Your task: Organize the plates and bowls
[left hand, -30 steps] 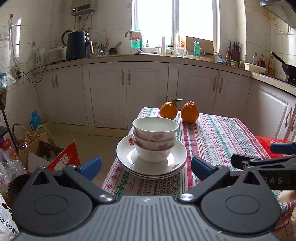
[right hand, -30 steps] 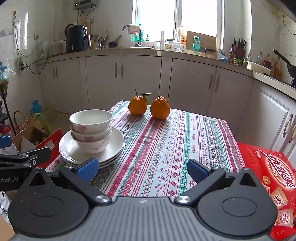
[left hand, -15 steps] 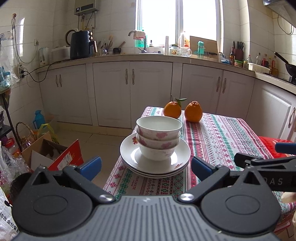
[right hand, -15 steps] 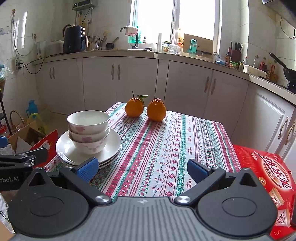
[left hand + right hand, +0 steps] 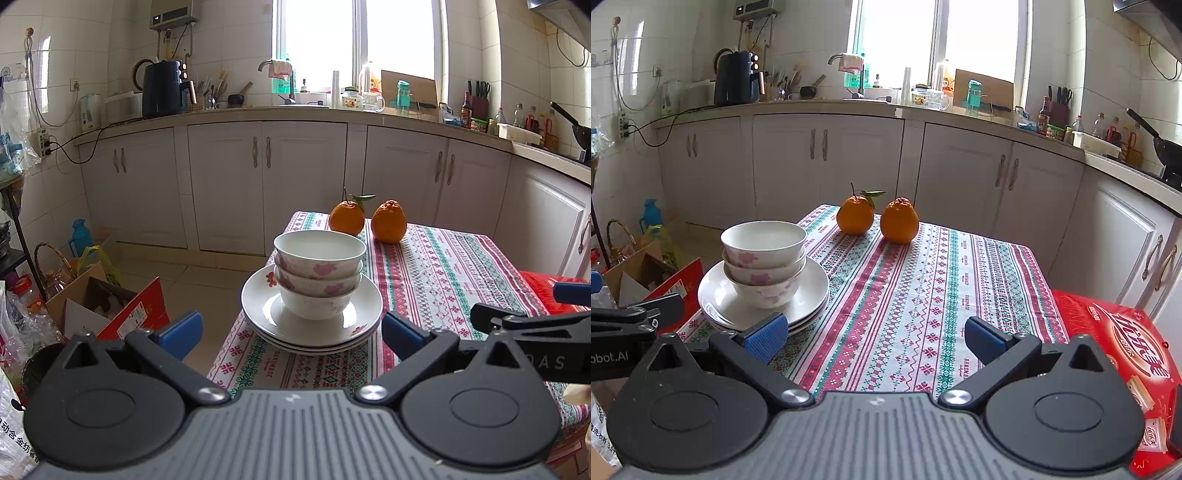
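Note:
Three white bowls with pink flowers (image 5: 318, 271) (image 5: 764, 262) sit nested on a stack of white plates (image 5: 266, 314) (image 5: 714, 301) at the near left corner of the table. My left gripper (image 5: 291, 332) is open, held back from the table's front edge with the stack straight ahead between its blue pads. My right gripper (image 5: 875, 338) is open too, over the front middle of the cloth, with the stack off to its left. Neither holds anything. Each gripper's side shows at the edge of the other's view.
Two oranges (image 5: 367, 221) (image 5: 877, 219) rest at the far end of the patterned tablecloth (image 5: 916, 291). A red box (image 5: 1115, 343) lies right of the table. Cardboard boxes (image 5: 99, 306) and bags crowd the floor on the left. White cabinets and a cluttered counter stand behind.
Both grippers have drawn back and risen slightly, so the table looks a bit farther off. The bowls and plates have not moved. Both grippers stay open.

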A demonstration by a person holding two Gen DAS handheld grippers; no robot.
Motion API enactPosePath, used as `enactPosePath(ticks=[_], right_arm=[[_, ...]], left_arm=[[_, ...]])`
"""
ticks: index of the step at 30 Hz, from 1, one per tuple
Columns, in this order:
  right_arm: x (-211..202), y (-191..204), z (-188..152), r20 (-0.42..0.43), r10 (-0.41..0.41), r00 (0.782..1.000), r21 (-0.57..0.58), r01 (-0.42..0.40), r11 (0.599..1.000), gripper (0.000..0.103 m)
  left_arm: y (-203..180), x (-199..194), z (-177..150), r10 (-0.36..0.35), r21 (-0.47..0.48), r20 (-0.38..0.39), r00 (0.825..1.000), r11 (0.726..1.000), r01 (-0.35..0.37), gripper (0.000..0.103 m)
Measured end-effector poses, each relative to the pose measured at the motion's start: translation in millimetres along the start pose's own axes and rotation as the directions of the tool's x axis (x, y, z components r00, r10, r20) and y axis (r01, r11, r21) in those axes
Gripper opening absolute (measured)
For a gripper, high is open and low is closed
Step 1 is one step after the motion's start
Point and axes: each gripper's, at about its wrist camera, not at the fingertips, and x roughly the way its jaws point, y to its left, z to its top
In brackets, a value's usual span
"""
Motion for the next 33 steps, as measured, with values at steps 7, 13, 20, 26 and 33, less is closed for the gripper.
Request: enactPosePath(ticks=[7, 13, 20, 26, 33], right_arm=[[-1.4, 0.0, 0.5, 0.008, -0.007, 1.0, 0.001, 0.007, 1.0, 0.103], [-2.3, -0.3, 0.5, 0.013, -0.012, 1.0, -0.002, 0.012, 1.0, 0.103], [-2.2, -0.7, 0.1, 0.013, -0.015, 1.0, 0.0, 0.015, 1.0, 0.103], [-2.2, -0.9, 0.2, 0.016, -0.018, 1.0, 0.0, 0.018, 1.0, 0.103], [-2.7, -1.4, -0.2, 0.018, -0.021, 1.0, 0.0, 0.021, 1.0, 0.103]], left_arm=[[-0.6, -2.1, 0.5, -0.002, -0.004, 0.003, 1.0, 1.0, 0.002, 0.102], [-0.7, -2.5, 0.9, -0.002, -0.005, 0.004, 1.0, 1.0, 0.002, 0.102], [-0.9, -3.0, 1.3, -0.003, -0.005, 0.002, 1.0, 1.0, 0.003, 0.103], [-0.7, -2.8, 1.4, -0.004, -0.005, 0.003, 1.0, 1.0, 0.004, 0.102], [-1.9, -3.0, 0.8, -0.005, -0.007, 0.002, 1.0, 1.0, 0.005, 0.103]])
